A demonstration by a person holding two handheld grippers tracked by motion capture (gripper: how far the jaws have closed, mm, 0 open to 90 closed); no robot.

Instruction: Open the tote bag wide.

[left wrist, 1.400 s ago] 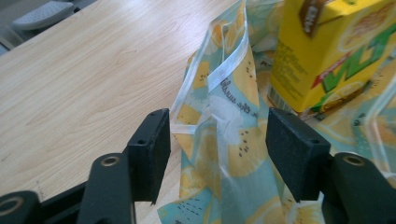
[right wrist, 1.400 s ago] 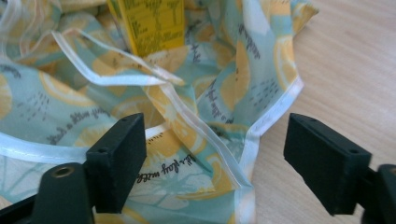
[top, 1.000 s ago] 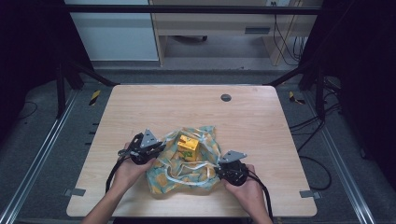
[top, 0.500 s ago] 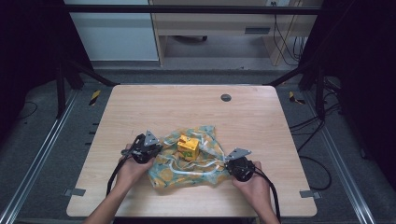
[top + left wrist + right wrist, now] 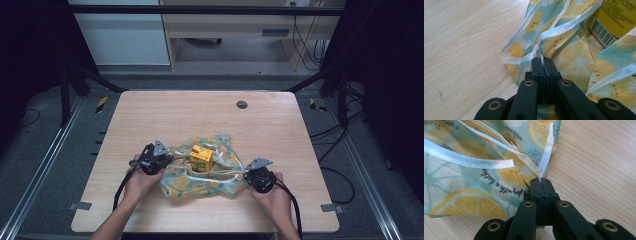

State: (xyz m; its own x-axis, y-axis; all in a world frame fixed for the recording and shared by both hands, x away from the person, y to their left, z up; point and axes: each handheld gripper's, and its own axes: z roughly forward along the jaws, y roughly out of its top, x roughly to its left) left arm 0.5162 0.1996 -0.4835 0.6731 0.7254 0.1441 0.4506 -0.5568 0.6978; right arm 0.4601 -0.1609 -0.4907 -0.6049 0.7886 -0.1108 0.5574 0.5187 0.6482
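We clamp the left gripper (image 5: 156, 159) on the bag (image 5: 210, 172) at its left edge and the right gripper (image 5: 258, 176) at its right edge; the bag lies mid-bench (image 5: 165, 112) between them, long axis gripper to gripper, a yellow carton (image 5: 202, 156) inside.

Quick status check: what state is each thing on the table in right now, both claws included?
Left claw: shut, pinching the bag's white-trimmed edge.
Right claw: shut, pinching the bag's opposite edge.
Lemon-print bag: lying crumpled on the table, mouth open, held at both sides.
Yellow carton: upright, sitting among the bag's folds.
Table: bare wood around the bag.
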